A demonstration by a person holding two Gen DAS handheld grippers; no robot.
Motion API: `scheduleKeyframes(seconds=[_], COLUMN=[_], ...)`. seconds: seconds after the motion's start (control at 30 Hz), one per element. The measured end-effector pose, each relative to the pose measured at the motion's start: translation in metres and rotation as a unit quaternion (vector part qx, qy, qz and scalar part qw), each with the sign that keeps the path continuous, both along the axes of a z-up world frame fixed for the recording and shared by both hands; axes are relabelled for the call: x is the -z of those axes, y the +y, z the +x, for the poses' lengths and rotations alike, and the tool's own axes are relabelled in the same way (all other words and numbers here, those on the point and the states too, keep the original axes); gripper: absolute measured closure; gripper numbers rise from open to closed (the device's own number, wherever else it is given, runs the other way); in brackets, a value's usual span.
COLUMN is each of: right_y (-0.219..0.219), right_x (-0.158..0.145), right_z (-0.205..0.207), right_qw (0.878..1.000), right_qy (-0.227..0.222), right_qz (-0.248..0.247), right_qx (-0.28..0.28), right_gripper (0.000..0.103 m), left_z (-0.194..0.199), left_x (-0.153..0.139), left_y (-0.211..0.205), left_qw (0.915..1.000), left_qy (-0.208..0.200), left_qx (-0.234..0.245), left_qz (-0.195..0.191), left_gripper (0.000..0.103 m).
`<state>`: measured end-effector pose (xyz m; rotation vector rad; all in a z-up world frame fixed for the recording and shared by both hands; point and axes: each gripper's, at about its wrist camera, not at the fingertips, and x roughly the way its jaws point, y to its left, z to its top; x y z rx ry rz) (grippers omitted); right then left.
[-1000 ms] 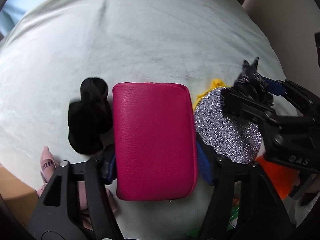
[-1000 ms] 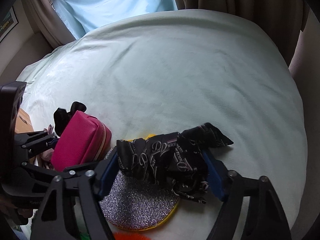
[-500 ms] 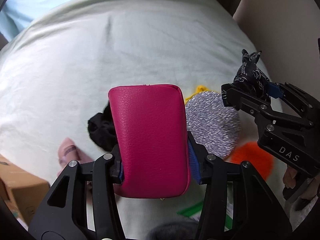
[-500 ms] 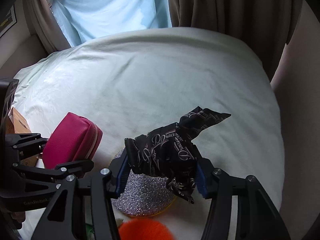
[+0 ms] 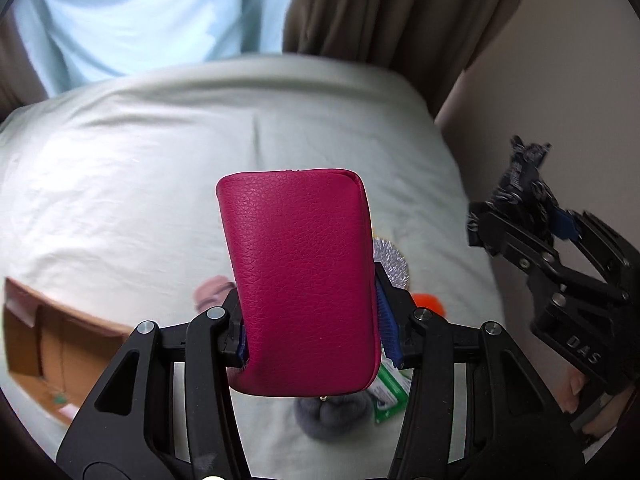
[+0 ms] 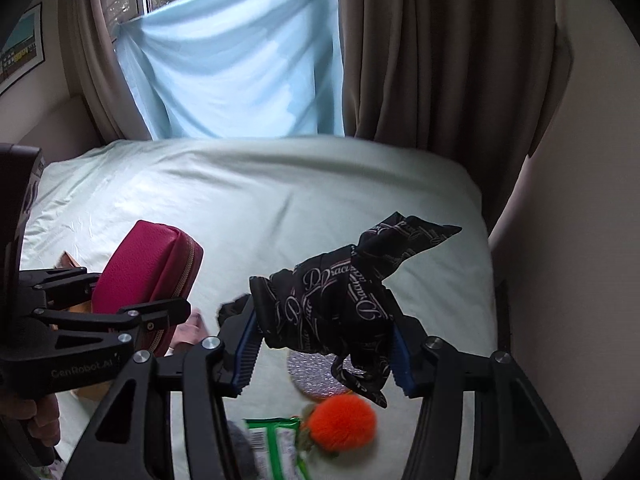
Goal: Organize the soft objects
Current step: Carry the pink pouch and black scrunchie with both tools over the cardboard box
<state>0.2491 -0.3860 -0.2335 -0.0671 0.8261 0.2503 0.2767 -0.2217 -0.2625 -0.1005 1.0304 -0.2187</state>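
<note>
The left gripper (image 5: 310,320) is clamped on a pink pouch (image 5: 300,280), held clear above the bed (image 5: 140,160). The pouch hides most of what lies below it — only edges of a glitter disc (image 5: 394,264), an orange pompom (image 5: 430,304), a green packet (image 5: 390,394) and a grey item (image 5: 332,416) show. The right gripper (image 6: 324,344) is clamped on a black printed scarf (image 6: 344,292), also raised off the bed; one end hangs loose. A cardboard box (image 5: 44,340) at left is blurred and cut off — its contents cannot be made out.
</note>
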Motion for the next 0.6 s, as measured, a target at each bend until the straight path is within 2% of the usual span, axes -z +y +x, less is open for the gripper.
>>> scheduleKeyframes(seconds=[0.2,0.3,0.47,0.6], right_y=[0.045,0.072,0.137,0.189], right_x=[-0.071,-0.090,-0.108,-0.108], right_z=[-0.035,-0.051,-0.075,-0.086], right_qw=[1.000,0.999,0.999,0.999], right_qy=[-0.030,-0.033,-0.031,-0.017], right_qz=[0.007,0.019,0.033,0.042], right_qx=[0.007,0.003,-0.010,-0.018], right_gripper=[0.052,0.052,0.052,0.052], left_z=[-0.034,-0.054,-0.084,-0.099], left_x=[-0.064,-0.088,-0.104,-0.102], left_y=[0.058,0.096,0.166,0.225], left_qw=[0.9993,0.9985,0.9974,0.9973], left_qy=[-0.025,-0.036,-0.035,-0.023], left_qx=[-0.027,-0.042,-0.063,-0.067], left_qz=[-0.007,-0.002,0.003,0.021], left_gripper=[0.058,0.058,0.058,0.058])
